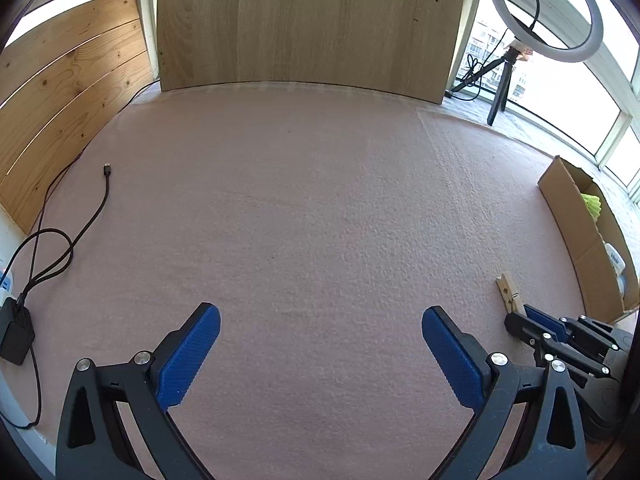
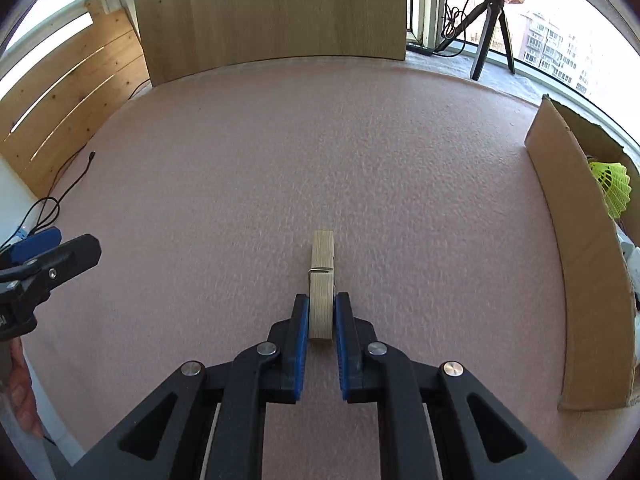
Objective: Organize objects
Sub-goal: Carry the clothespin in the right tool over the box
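The right gripper (image 2: 321,316) is seen clenched on a wooden clothespin (image 2: 321,276), whose near end is pinched between the blue pads (image 2: 301,320). The clothespin's long axis is aligned with the fingers, its free end pointing toward 12 o'clock over the pink foam mat (image 2: 240,180); whether it is resting on the mat cannot be told. The left gripper (image 1: 320,344) is held wide apart, with nothing between its pads. A cardboard box (image 2: 560,208) is placed at 3 o'clock of the clothespin, and a yellow shuttlecock (image 2: 612,188) is seen inside it.
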Available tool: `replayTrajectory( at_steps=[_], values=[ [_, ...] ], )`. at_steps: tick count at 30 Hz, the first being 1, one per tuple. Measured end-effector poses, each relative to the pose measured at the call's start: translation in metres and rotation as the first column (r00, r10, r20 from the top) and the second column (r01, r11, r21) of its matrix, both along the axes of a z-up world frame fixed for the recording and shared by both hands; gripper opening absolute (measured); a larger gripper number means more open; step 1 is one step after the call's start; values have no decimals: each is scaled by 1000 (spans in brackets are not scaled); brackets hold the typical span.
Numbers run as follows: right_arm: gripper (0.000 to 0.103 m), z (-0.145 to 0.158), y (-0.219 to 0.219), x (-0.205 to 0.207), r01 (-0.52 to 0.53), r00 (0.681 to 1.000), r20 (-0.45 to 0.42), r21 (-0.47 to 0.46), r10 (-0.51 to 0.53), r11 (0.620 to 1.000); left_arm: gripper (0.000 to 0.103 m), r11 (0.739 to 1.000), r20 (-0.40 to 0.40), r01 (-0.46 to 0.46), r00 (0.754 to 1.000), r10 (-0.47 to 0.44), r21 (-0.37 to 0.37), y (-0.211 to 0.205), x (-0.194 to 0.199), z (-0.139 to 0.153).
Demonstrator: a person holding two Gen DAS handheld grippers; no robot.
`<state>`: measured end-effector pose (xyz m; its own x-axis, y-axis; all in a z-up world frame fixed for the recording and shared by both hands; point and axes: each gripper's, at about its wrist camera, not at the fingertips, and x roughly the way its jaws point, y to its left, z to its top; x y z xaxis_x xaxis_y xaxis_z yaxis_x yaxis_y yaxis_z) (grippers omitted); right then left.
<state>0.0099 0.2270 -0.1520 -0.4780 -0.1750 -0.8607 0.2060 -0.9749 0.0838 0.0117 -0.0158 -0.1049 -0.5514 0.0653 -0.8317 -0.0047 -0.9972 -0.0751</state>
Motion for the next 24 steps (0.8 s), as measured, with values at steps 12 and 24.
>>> replayTrajectory(
  at_steps=[12, 24],
  values=[
    [11, 66, 21, 32, 45, 991, -123, -80, -55, 996, 102, 998, -48, 54, 997, -55, -23, 38, 8, 31],
    [11, 107, 23, 39, 48, 975, -213, -89, -66, 995, 102, 998, -95, 66, 993, -68, -18, 39, 5, 60]
  ],
)
